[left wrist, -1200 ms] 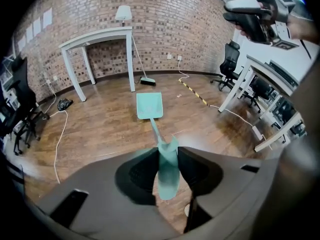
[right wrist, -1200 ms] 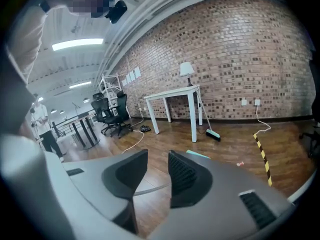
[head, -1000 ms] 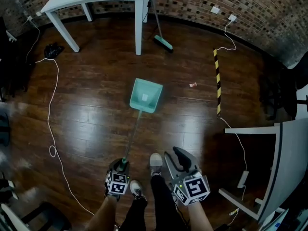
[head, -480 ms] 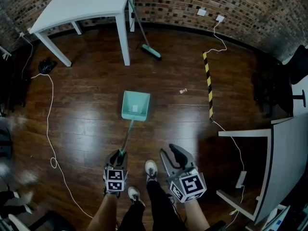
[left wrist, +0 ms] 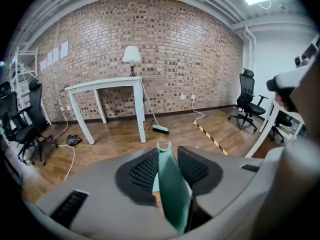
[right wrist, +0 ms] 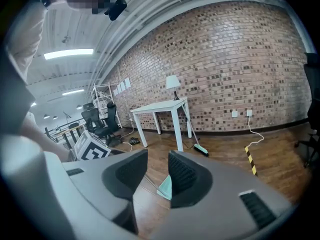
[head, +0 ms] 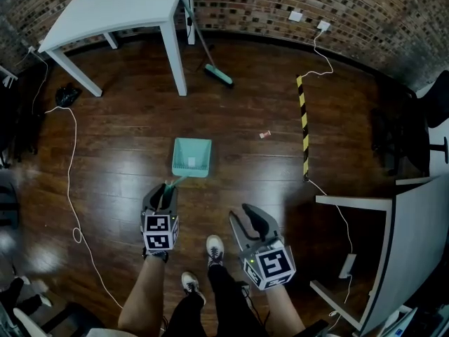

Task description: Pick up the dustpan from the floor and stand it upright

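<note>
The dustpan point(head: 191, 157) has swung up since a second ago. Then its long handle lay stretched across the floor toward the person. Now the handle looks short and steep in the head view, and the pan sits much nearer the left gripper point(head: 165, 189), which has risen with it.

The left gripper is pinching the end of the green handle. In the left gripper view the handle stands between the two ribbed pads, and both press against it. The pan hangs at the far end of the handle, low over the wooden floor point(head: 126, 146), just ahead of the person's shoes point(head: 214, 247). Whether its front edge touches the boards cannot be told.

The right gripper point(head: 247, 220) is beside the left one, nearer the person, with its jaws spread and nothing between them. In its own view the pan shows through the gap, farther off.

Beyond the pan a small scrap point(head: 264, 134) lies on the floor, and a yellow and black strip point(head: 304, 125) runs along the boards to the right. A broom point(head: 210, 65) leans by a leg of the white table point(head: 119, 9) near the brick wall point(head: 351, 5). A white cable point(head: 70, 181) trails across the floor on the left.
</note>
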Demonstrator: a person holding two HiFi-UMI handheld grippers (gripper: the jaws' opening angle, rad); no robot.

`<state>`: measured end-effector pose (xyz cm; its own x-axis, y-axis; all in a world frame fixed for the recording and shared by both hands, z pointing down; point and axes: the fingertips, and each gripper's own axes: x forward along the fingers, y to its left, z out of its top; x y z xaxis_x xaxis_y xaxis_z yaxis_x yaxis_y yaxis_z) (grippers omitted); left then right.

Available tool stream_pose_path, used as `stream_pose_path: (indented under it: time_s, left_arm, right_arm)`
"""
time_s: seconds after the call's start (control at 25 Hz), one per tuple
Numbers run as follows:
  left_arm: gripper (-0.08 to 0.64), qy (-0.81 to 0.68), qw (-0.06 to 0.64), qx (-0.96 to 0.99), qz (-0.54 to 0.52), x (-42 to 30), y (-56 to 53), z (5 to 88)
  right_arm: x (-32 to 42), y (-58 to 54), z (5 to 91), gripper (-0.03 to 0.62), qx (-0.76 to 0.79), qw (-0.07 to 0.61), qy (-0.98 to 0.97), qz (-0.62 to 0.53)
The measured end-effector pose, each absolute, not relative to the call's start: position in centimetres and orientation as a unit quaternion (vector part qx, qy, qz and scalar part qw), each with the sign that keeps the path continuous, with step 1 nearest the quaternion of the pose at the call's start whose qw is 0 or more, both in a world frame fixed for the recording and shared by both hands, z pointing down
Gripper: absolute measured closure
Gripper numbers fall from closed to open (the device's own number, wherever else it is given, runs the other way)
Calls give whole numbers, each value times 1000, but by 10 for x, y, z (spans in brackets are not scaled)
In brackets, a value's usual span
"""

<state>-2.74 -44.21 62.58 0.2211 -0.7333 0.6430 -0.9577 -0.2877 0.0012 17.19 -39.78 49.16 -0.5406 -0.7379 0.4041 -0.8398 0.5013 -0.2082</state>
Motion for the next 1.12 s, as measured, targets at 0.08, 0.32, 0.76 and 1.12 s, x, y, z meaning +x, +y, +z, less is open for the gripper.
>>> stream_pose_path:
  time_s: [0.08, 0.32, 0.76, 1.12]
  left_arm:
    - [419, -567, 207, 752, 265, -28, -458, 622]
    - [416, -571, 202, 756, 248, -25, -498, 616]
    - [409, -569, 193, 764, 234, -27, -523, 613]
    - [414, -597, 161, 752, 227, -53, -498, 589]
  right_arm:
    - [174, -405, 491, 453, 459, 130, -857, 193]
    - [184, -420, 497, 453, 457, 132, -858, 196]
    - [176, -429, 503, 453, 449, 136, -860, 200]
    - [172, -420, 492, 453, 459, 123, -856, 203]
